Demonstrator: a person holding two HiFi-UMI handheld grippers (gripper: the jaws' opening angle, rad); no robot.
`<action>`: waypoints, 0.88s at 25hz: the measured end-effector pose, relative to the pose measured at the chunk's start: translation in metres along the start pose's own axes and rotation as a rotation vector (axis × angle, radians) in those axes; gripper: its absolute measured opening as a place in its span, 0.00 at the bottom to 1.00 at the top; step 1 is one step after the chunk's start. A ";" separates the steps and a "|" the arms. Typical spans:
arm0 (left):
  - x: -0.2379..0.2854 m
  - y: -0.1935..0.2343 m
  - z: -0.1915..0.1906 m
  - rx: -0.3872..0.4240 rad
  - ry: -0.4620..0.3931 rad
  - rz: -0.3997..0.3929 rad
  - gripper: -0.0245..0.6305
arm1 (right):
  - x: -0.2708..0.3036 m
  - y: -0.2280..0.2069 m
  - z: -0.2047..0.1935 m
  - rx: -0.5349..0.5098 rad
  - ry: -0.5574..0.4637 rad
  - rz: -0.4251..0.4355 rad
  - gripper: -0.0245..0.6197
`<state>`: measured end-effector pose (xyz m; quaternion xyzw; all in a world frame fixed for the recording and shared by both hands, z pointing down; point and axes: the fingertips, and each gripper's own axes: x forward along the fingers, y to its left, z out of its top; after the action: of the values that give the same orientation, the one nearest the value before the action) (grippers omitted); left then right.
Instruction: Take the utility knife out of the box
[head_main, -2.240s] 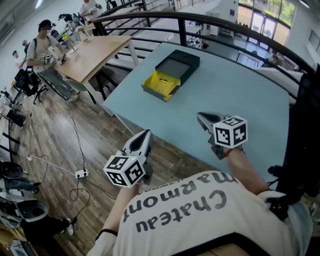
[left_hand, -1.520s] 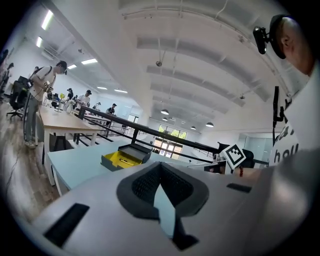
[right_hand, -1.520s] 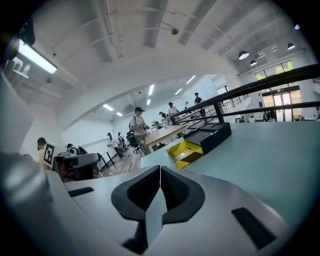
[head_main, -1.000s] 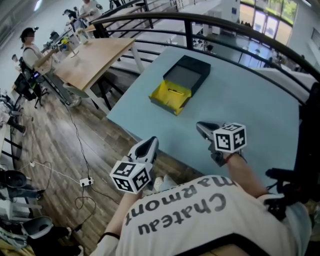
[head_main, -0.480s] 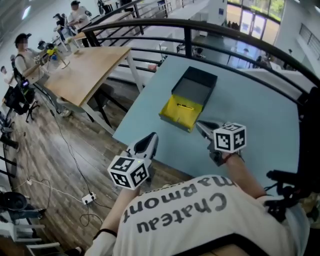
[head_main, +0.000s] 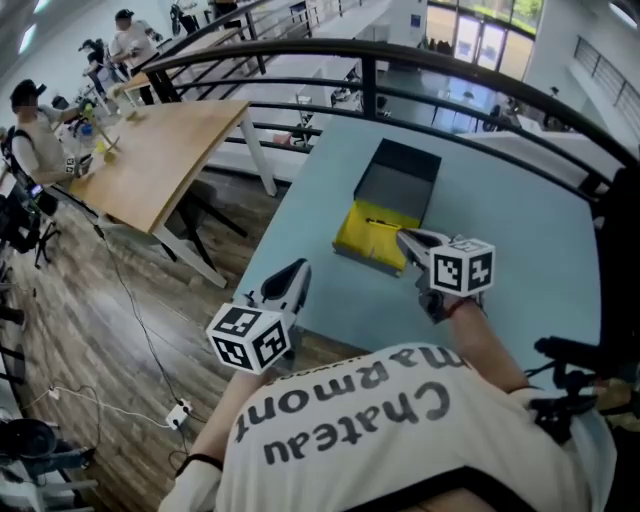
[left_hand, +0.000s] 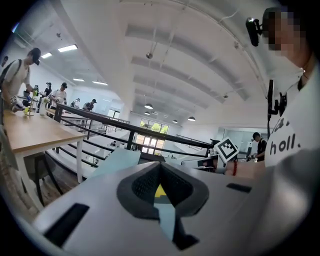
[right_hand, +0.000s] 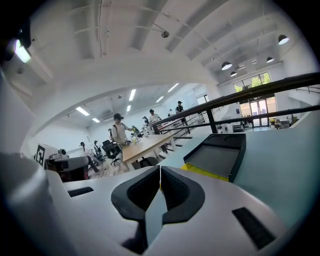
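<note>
On the light blue table (head_main: 500, 200) lies a yellow box tray (head_main: 370, 235) joined to its dark open lid (head_main: 400, 180). A thin dark item, probably the utility knife (head_main: 382, 222), lies in the tray. My right gripper (head_main: 403, 237) is shut and empty, its tip over the tray's near right corner. My left gripper (head_main: 297, 268) is shut and empty, over the table's near left edge, well short of the box. In the right gripper view the lid (right_hand: 216, 157) and the yellow tray edge (right_hand: 205, 172) lie just past the shut jaws of the right gripper (right_hand: 160, 170).
A black railing (head_main: 370, 55) curves behind the table. A wooden desk (head_main: 150, 150) stands to the left, with people seated beyond it. Cables and a power strip (head_main: 180, 412) lie on the wood floor below. Dark equipment (head_main: 570, 385) sits at the right edge.
Both grippers have moved forward towards the box. The right tip, formerly short of the yellow tray, now overlaps its near corner. Both stay shut.
</note>
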<state>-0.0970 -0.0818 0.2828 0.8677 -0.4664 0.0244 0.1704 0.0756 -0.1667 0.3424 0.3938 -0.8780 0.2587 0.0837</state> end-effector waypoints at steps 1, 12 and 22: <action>-0.001 0.006 -0.001 0.002 0.008 -0.009 0.04 | 0.003 -0.004 0.001 -0.002 -0.009 -0.034 0.09; 0.035 0.032 -0.031 -0.063 0.087 -0.120 0.04 | -0.001 -0.039 -0.033 -0.031 0.102 -0.196 0.09; 0.061 0.042 -0.101 -0.156 0.231 -0.134 0.04 | 0.036 -0.047 -0.050 -0.271 0.301 -0.090 0.09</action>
<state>-0.0853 -0.1201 0.4012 0.8725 -0.3853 0.0762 0.2908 0.0823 -0.1901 0.4159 0.3744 -0.8640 0.1903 0.2778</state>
